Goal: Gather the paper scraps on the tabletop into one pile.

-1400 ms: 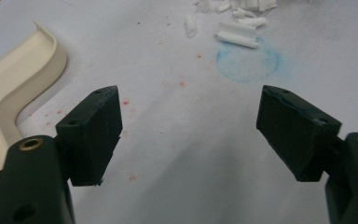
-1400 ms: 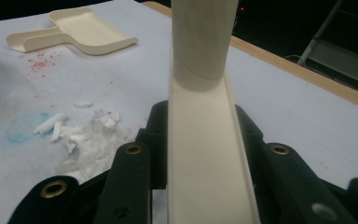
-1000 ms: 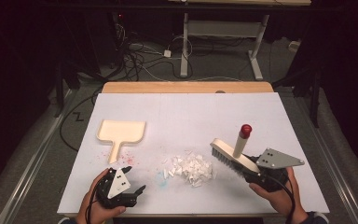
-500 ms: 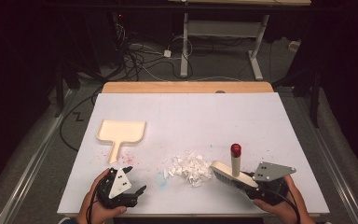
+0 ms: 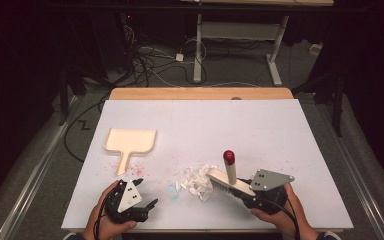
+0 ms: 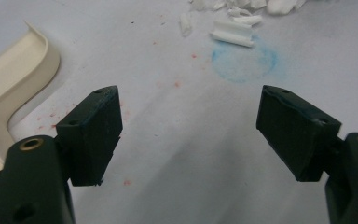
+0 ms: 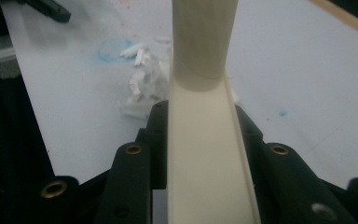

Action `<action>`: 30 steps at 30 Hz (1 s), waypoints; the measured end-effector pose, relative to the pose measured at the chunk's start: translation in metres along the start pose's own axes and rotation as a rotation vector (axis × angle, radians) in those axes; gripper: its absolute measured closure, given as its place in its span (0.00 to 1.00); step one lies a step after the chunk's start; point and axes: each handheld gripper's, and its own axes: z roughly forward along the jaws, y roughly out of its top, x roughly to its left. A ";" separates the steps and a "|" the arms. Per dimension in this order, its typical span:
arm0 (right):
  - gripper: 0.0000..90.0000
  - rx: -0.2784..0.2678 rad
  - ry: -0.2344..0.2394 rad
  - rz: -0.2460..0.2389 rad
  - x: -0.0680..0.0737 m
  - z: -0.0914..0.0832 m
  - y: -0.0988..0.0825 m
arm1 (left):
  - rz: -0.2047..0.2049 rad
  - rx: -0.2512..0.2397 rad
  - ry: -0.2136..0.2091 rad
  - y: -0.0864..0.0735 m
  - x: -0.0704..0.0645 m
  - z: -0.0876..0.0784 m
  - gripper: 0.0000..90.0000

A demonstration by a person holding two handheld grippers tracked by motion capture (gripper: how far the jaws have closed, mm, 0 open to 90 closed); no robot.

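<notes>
The right gripper (image 5: 247, 192), held in a person's hand at the near right of the white table (image 5: 280, 135), is clamped on the cream back of a hand brush (image 5: 230, 181) — in the right gripper view the two black jaws press against both sides of the brush's (image 7: 205, 154) long body, its round handle rising straight ahead. From above, the brush handle stands tilted upward with a red tip (image 5: 228, 156), and the bristle end touches the right edge of a heap of white scraps (image 5: 196, 181) lying near the middle of the table's near half. The left gripper (image 5: 147, 206), in the other hand at the near left, holds nothing; the left gripper view shows its jaws spread wide over bare tabletop, well apart from each other, with a faint blue ring-shaped smudge (image 6: 244, 58) and a few white scraps (image 6: 233, 33) beyond them. A cream dustpan (image 5: 129, 142) lies flat on the table's left side — its handle pointing toward the person, near the left gripper but not touching it, and its curved rim (image 6: 14, 88) showing at the left edge of the left gripper view. Fine red specks (image 5: 139, 170) dot the surface between the dustpan and the scraps
</notes>
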 end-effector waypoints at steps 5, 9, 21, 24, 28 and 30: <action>0.76 -0.065 0.002 0.024 -0.007 -0.018 0.004 | -0.002 -0.002 0.005 0.000 0.000 -0.001 0.24; 0.76 -0.137 0.024 0.025 -0.005 -0.023 0.011 | -0.014 -0.009 0.017 0.001 0.002 -0.001 0.24; 0.76 -0.198 0.213 0.058 0.045 0.054 0.040 | -0.122 -0.057 0.105 -0.009 0.022 -0.018 0.23; 0.76 -0.137 0.212 0.053 0.058 0.078 0.041 | -0.129 -0.061 0.105 -0.010 0.023 -0.019 0.23; 0.76 -0.094 0.169 0.075 0.056 0.091 0.037 | -0.107 -0.045 0.089 -0.010 0.019 -0.017 0.23; 0.76 -0.085 0.134 0.090 0.050 0.089 0.035 | -0.097 -0.038 0.082 -0.010 0.017 -0.015 0.23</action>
